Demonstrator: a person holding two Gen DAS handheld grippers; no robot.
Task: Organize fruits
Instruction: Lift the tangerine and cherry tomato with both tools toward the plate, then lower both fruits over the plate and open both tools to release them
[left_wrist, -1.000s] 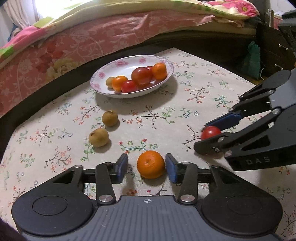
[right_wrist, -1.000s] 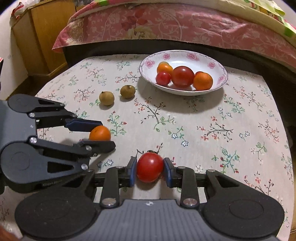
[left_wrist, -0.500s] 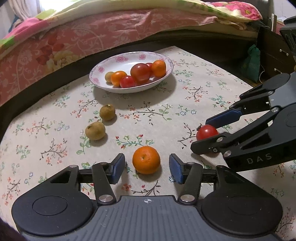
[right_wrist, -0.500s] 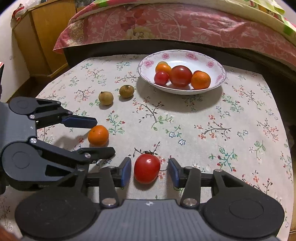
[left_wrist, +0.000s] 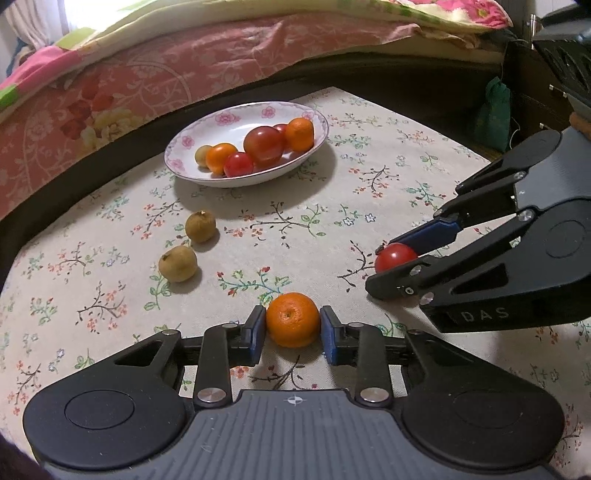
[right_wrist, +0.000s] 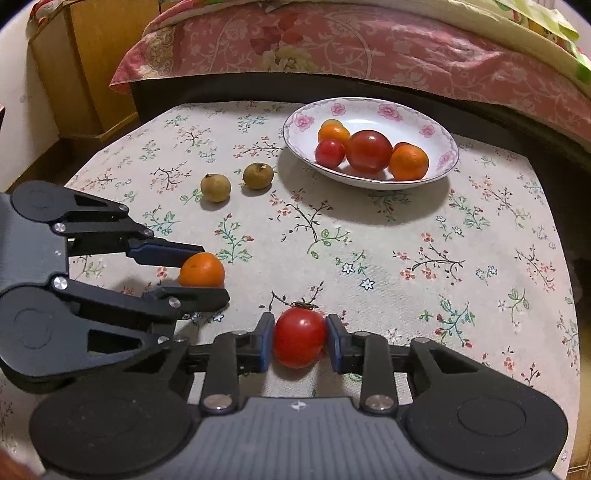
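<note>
The left gripper (left_wrist: 293, 329) has its fingers clamped on a mandarin (left_wrist: 293, 319) at lower centre. The right gripper (right_wrist: 299, 338) pinches a tomato (right_wrist: 299, 338), both low over the bench (right_wrist: 406, 258).

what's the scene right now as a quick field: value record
left hand-held gripper: shut on orange
right hand-held gripper: shut on tomato
bowl: floral rim, holds oranges and tomatoes
loose on tablecloth: two brown fruits, left of the bowl
background: bed with pink floral cover
</note>
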